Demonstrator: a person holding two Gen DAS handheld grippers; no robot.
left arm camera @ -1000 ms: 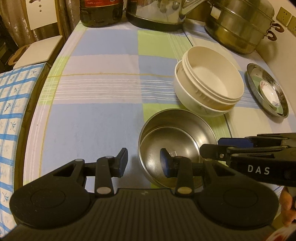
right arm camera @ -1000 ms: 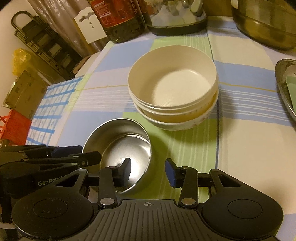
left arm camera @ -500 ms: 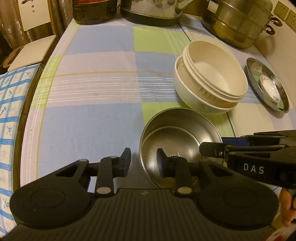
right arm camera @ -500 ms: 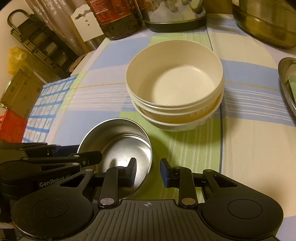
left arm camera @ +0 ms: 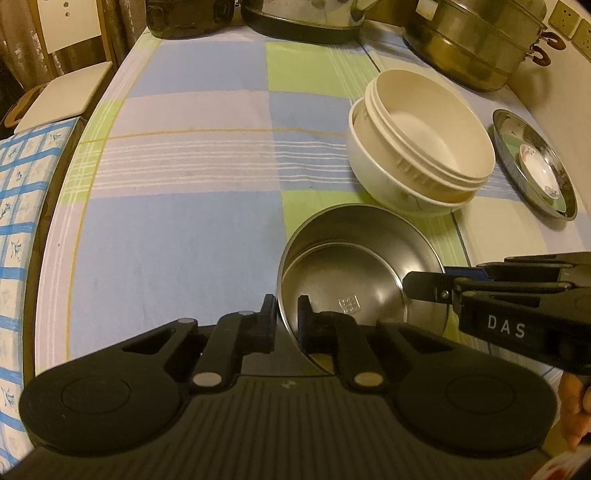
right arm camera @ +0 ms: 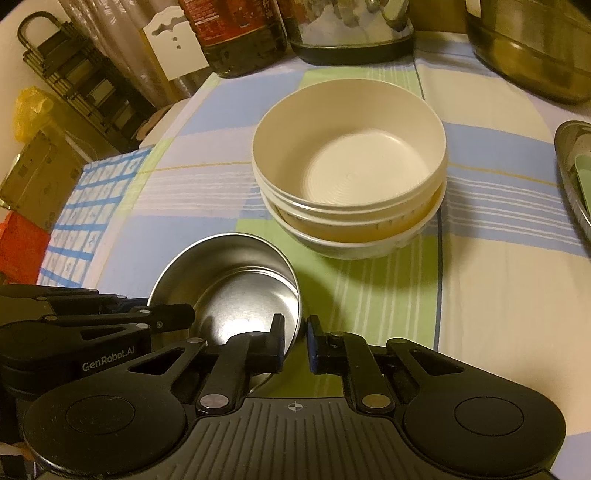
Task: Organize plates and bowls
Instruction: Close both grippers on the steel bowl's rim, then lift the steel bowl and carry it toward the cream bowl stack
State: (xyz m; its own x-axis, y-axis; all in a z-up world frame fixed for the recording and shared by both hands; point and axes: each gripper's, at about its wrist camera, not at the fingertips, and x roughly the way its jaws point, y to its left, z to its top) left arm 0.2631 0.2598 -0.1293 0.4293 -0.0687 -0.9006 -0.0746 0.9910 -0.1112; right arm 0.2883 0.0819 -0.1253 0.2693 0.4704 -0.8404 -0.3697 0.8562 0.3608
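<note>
A steel bowl [left arm camera: 351,273] [right arm camera: 236,291] sits on the checked tablecloth near the front edge. My left gripper [left arm camera: 286,317] straddles the bowl's left rim, its jaws closing with the pads pinching the thin wall. My right gripper [right arm camera: 295,336] straddles the opposite rim and is closing on it too, one finger inside the bowl and one outside. Each gripper shows side-on in the other's view, the right gripper [left arm camera: 424,288] and the left gripper [right arm camera: 173,321]. Just behind the steel bowl stands a stack of cream bowls [left arm camera: 424,158] [right arm camera: 351,166].
A steel plate [left arm camera: 532,162] holding a small patterned dish lies at the right by the wall. A large steamer pot [left arm camera: 476,40], a kettle [left arm camera: 306,14] and an oil bottle [right arm camera: 236,33] line the back. A chair seat [left arm camera: 62,92] stands off the left edge.
Both grippers have narrowed from wide open to a pinch on opposite rims of the steel bowl. The bowl and both hands have stayed in place.
</note>
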